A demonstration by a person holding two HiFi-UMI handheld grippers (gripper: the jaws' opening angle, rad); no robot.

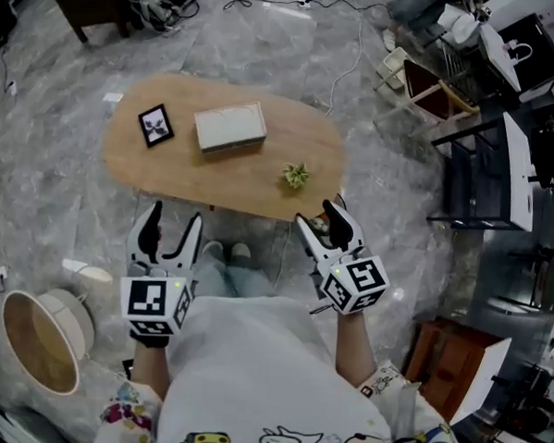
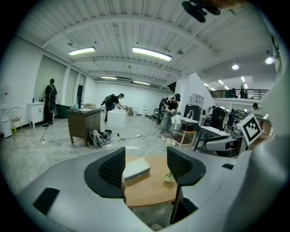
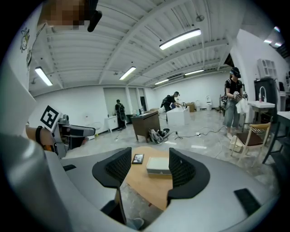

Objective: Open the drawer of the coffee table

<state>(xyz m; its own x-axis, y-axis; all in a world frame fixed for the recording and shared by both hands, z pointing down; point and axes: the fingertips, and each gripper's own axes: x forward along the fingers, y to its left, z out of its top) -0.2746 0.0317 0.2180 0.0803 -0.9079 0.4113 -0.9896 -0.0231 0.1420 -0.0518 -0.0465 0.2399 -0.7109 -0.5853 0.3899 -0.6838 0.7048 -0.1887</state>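
At the lower left of the head view a round beige woven basket (image 1: 39,342) sits on the grey marbled floor, well apart from anything we need. Just right of it we hold the left gripper (image 1: 173,222), its jaws apart with nothing between them; in the left gripper view (image 2: 146,165) we see only the far table top through the gap.

Above both grippers, in the upper middle of the frame, lies the oval light-wood coffee table (image 1: 252,173). Across its top, left to right, stand a small black-framed picture (image 1: 156,124), a flat pale grey box (image 1: 230,127) and a small green plant sprig (image 1: 296,175) close to the near edge.

The drawer itself shows in none of our views. We look steeply down on the top, and whatever front or handle it has must lie under the table's edge; we cannot tell on which side.

At the lower right of centre we hold the right gripper (image 1: 318,216), near the table's near right edge but not touching it. Its jaws also stand apart and empty, as the right gripper view (image 3: 149,165) confirms.

We judge the task not yet begun: no gripper is on the table and nothing appears pulled out. What is left, as we see it, is everything: lowering to find the drawer front, closing on its handle and drawing it out
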